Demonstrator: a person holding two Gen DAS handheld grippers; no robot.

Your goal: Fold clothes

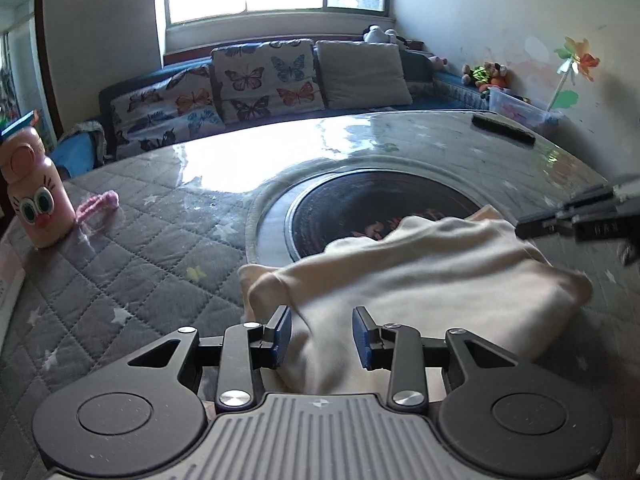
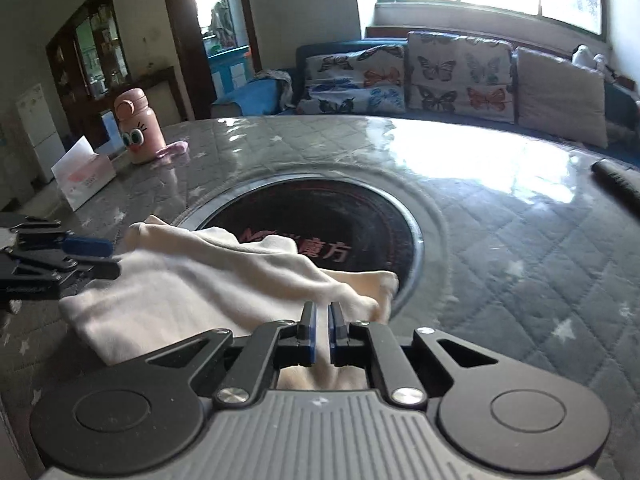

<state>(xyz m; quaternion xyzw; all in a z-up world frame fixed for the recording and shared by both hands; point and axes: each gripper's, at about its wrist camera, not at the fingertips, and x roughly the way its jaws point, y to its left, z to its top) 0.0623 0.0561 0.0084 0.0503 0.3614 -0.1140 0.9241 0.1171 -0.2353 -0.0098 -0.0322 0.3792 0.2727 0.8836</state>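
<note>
A cream garment point(image 1: 420, 280) lies bunched on the quilted grey table, partly over the round black cooktop point(image 1: 384, 204). My left gripper point(image 1: 322, 338) is open, its blue pads either side of the garment's near edge, with cloth between them. My right gripper point(image 2: 322, 334) is shut on the cream garment point(image 2: 208, 280), pinching a fold at its near right corner. The right gripper shows in the left wrist view point(image 1: 576, 220) at the garment's right edge. The left gripper shows in the right wrist view point(image 2: 72, 260) at the garment's left edge.
A pink bird-faced bottle point(image 1: 34, 196) and a pink knitted cord point(image 1: 100, 204) stand at the table's left. A tissue box point(image 2: 84, 176) sits at the left edge. A black remote point(image 1: 502, 130) lies far right. A sofa with butterfly cushions point(image 1: 264, 76) is behind the table.
</note>
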